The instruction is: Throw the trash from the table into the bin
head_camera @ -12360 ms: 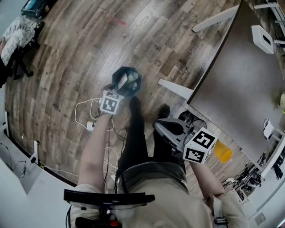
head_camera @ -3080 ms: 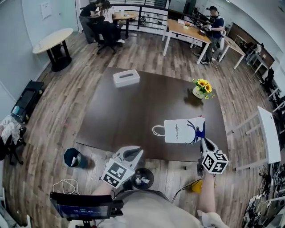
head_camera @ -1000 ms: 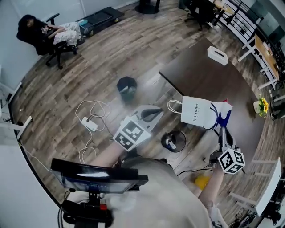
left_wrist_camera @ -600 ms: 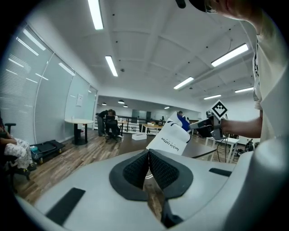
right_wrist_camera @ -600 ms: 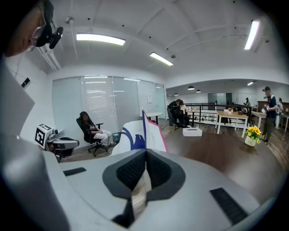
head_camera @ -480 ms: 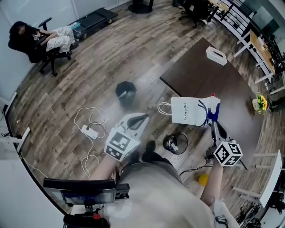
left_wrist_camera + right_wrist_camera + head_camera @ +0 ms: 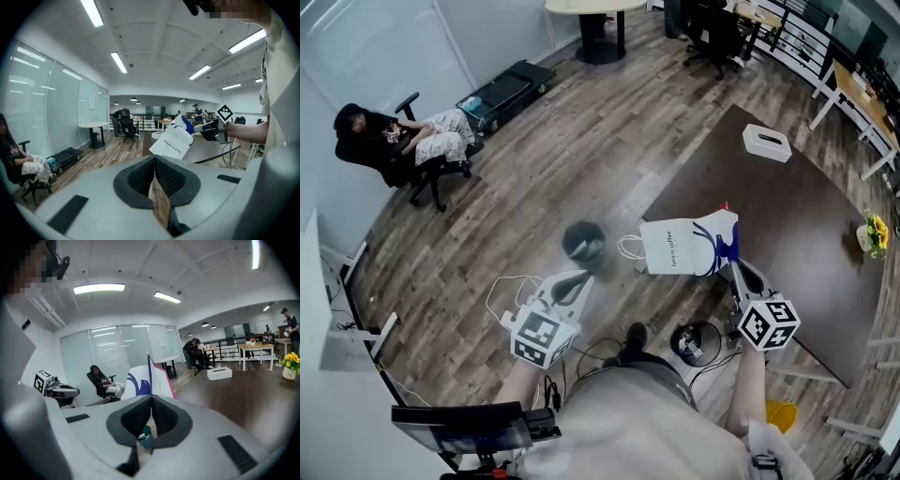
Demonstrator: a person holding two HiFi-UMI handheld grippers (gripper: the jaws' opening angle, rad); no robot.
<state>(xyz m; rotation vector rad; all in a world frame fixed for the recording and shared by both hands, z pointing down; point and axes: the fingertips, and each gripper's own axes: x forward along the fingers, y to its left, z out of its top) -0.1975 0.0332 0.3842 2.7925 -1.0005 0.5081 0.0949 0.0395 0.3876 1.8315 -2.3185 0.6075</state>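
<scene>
We hold a gripper in each hand and stand on the wooden floor [image 7: 534, 169] at the near corner of the dark table [image 7: 797, 225].

The right gripper [image 7: 729, 264] has its jaws pressed together on the upper edge of a white paper bag [image 7: 680, 246] with blue markings. The bag hangs in the air on its side, off the table, with its loop handle towards the bin. In the right gripper view, the bag's pinched edge rises straight out of the closed jaws as a thin white, blue and pink sheet.

The left gripper [image 7: 583, 276] has its jaws together with nothing between them. Its own view shows the two dark pads [image 7: 140, 176] meeting along one line. Beyond them are the bag [image 7: 171, 143] and the right gripper [image 7: 213, 131] that carries it.

The bin [image 7: 584, 241] is small, dark and round. It stands on the floor, apart from the table. In the head view it sits just left of the bag's handle and just ahead of the left gripper's tip. It is blurred, so we cannot tell what is in it.

A white tissue box [image 7: 767, 142] lies on the far part of the table, and a pot of yellow flowers [image 7: 874, 234] stands at its right side. White cables [image 7: 502, 291] lie on the floor near our left side. A person sits in a chair [image 7: 403, 141] by the wall, well apart from us.
</scene>
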